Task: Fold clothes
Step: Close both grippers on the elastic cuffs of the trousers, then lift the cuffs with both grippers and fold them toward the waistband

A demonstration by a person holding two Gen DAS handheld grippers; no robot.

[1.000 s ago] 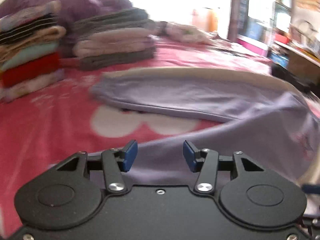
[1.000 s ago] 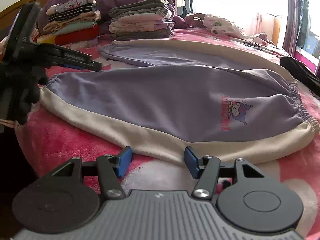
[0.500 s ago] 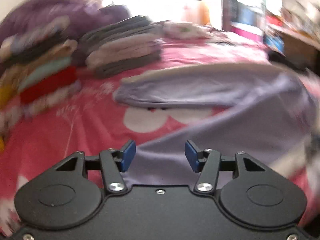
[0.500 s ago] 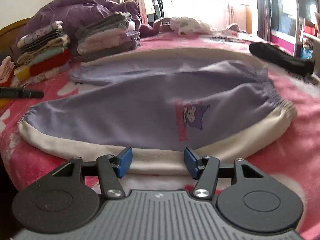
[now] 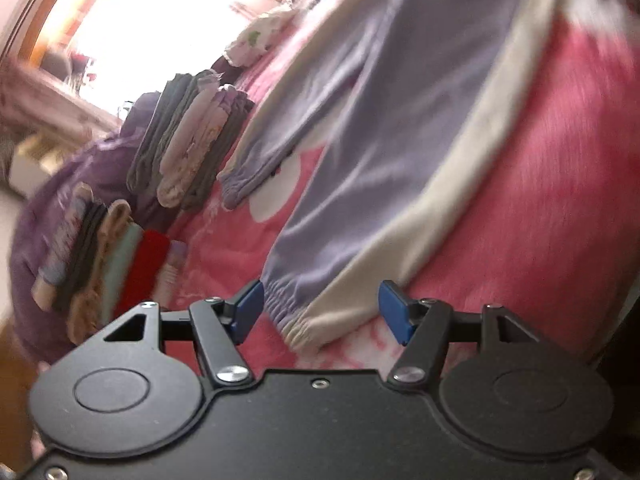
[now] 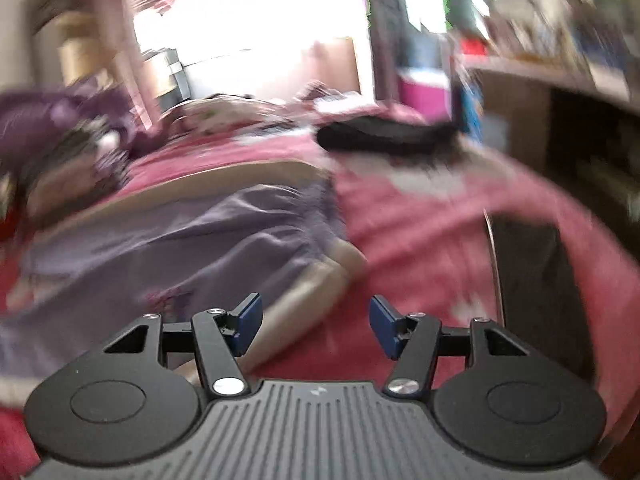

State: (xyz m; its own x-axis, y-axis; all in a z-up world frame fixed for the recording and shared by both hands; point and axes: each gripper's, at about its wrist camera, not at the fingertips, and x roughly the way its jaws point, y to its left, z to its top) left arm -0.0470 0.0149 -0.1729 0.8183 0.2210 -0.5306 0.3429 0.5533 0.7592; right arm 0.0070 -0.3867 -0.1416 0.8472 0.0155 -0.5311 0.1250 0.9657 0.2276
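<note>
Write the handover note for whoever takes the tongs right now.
Left tongs: open, empty, lined up on the near leg cuff of the purple trousers.
Right tongs: open, empty, above the trousers' waistband end.
Trousers lie flat on the pink blanket, unfolded.
Two folded stacks sit behind them.
Left to do: grip cuff and waistband, then fold.

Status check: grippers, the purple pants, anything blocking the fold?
Left gripper open, lined up on the near leg cuff of the purple pants, not gripping. Right gripper open over the waist end, view blurred. Nothing lying on the pants.
</note>
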